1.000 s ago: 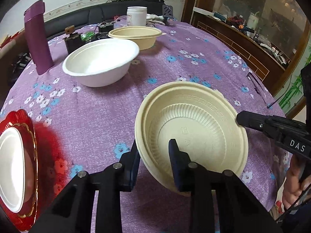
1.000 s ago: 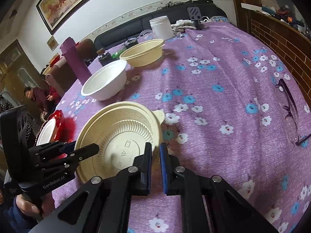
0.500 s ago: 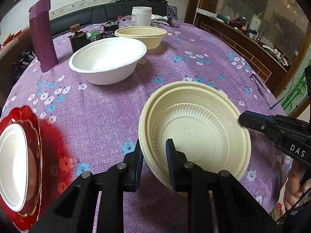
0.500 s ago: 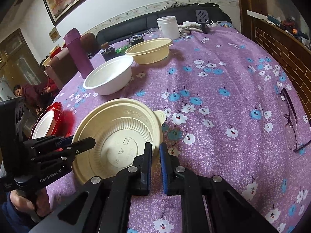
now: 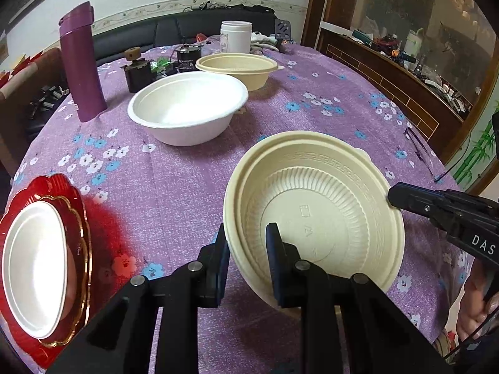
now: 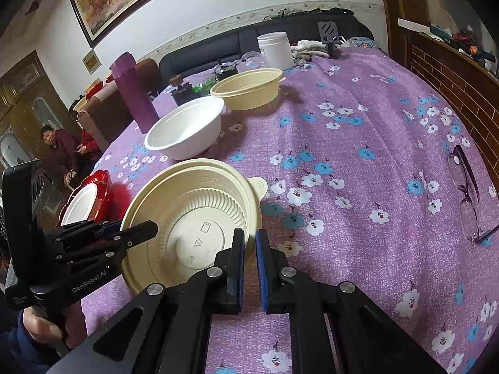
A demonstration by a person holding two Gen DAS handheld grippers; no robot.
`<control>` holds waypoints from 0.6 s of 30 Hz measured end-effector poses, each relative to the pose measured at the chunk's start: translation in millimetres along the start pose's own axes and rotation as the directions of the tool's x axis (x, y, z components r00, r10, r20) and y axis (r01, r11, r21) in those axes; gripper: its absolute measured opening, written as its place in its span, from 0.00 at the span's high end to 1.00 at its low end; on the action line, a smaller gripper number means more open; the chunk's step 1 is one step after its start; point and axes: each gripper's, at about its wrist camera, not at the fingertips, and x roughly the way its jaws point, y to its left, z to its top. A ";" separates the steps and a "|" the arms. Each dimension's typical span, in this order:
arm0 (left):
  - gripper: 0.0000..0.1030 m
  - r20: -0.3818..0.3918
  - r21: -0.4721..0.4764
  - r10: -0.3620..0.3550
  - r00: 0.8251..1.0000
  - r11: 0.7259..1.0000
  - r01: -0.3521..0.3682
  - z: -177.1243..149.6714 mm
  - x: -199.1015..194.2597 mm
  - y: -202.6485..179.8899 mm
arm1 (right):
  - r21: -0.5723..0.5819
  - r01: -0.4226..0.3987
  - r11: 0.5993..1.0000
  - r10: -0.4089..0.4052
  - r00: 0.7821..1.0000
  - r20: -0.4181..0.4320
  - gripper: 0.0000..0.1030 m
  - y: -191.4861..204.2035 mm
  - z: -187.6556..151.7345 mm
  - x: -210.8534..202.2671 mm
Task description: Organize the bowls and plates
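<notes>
A cream ribbed bowl (image 5: 315,215) (image 6: 193,224) is held between both grippers above the purple cloth. My left gripper (image 5: 248,246) is shut on its near rim, one finger inside, one outside. My right gripper (image 6: 249,249) is shut on the opposite rim; it also shows in the left wrist view (image 5: 402,198). A white bowl (image 5: 188,106) (image 6: 187,127) stands behind, and a second cream bowl (image 5: 238,70) (image 6: 248,88) behind that. A white plate (image 5: 34,265) lies on a red plate (image 5: 79,218) at the left edge.
A purple flask (image 5: 81,62), a white jar (image 5: 236,35) and small dark items stand at the far side. Glasses (image 6: 466,193) lie near the right table edge. People sit beyond the table's left side (image 6: 56,149).
The left gripper has closed onto the cream bowl's rim. Both grippers with the bowl have drawn back and risen a little; the far bowls look more distant.
</notes>
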 end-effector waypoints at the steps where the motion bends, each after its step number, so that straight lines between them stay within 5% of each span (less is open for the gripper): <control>1: 0.79 0.001 -0.003 -0.001 1.000 1.000 0.001 0.0 -0.5 1.3 | -0.001 -0.002 1.000 0.002 1.000 0.002 0.92 1.2 0.2 -0.7; 18: 0.79 0.065 -0.076 0.031 0.997 0.997 -0.026 1.3 -34.6 42.8 | -0.040 -0.054 0.998 0.055 0.998 0.031 0.92 39.4 20.2 -1.2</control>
